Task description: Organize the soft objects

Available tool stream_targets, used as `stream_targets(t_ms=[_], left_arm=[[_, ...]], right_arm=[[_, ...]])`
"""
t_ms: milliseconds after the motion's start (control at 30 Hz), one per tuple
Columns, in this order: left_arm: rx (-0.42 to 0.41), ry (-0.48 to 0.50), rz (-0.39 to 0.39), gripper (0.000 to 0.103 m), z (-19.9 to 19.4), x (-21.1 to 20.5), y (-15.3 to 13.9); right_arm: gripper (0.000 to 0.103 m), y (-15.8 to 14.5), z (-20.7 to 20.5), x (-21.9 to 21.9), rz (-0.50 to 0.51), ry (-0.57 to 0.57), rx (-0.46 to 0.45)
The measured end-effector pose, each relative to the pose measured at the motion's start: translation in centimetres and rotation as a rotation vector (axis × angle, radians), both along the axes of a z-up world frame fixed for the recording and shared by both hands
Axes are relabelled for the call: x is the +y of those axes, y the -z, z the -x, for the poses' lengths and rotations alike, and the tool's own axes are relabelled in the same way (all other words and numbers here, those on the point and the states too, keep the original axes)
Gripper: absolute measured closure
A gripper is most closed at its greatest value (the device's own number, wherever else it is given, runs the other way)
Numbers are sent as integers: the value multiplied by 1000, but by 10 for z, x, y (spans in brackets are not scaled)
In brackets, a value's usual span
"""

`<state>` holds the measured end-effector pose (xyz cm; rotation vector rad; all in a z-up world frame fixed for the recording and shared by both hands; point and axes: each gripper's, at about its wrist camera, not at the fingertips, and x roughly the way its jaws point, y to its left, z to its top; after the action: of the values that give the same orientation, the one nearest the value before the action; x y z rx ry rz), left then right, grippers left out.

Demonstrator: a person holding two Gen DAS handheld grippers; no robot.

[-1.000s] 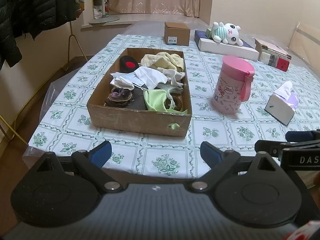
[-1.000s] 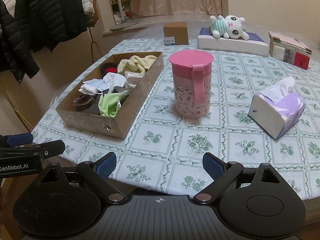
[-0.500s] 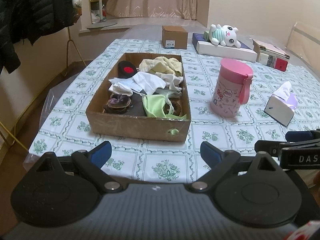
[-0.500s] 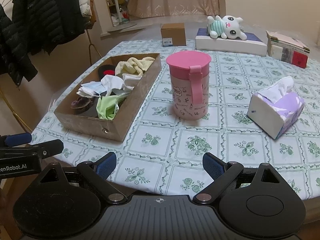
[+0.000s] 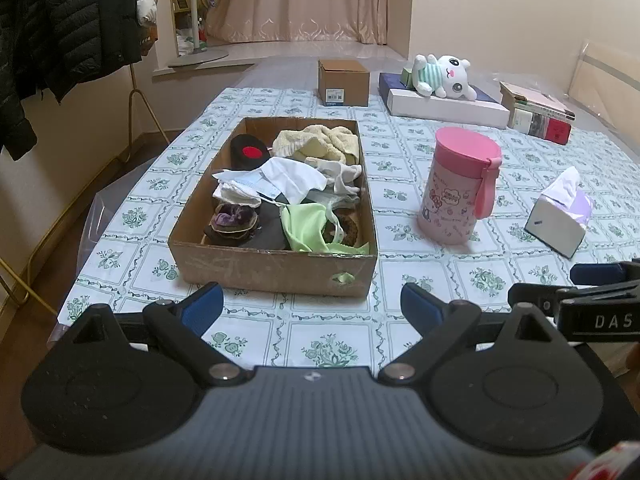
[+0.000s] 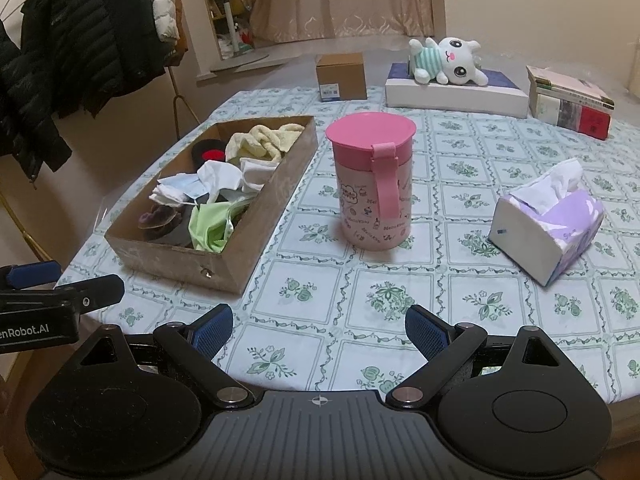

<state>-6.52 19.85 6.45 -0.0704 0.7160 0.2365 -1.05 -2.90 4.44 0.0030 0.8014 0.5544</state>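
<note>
Left gripper (image 5: 311, 304) jaws spread, empty, just short of the box (image 5: 276, 266) holding the soft items (image 5: 296, 184). Cup (image 6: 374, 184) mid-table, tissues (image 6: 548, 224) right. Right gripper (image 6: 319, 330) jaws spread, empty, over the table (image 6: 340, 300) edge.

The left gripper (image 5: 310, 306) hovers above the near edge of a table with a green-flowered white tablecloth (image 5: 420, 152), its blue-padded jaws wide apart and empty. Just beyond it stands a shallow brown cardboard box (image 5: 272, 268) full of soft things: a light green cloth (image 5: 306, 226), a white cloth (image 5: 292, 176), a pale yellow towel (image 5: 320, 142). To the right stand a pink lidded cup (image 5: 460, 192) and a purple tissue pack (image 5: 560, 216).
</note>
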Motion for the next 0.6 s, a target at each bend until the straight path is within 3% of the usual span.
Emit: stream_targets(t_ms=[600], left_arm=[[-4, -1, 2, 8, 1, 1, -1]], right_arm=[[10, -1, 0, 1, 2, -1, -1]])
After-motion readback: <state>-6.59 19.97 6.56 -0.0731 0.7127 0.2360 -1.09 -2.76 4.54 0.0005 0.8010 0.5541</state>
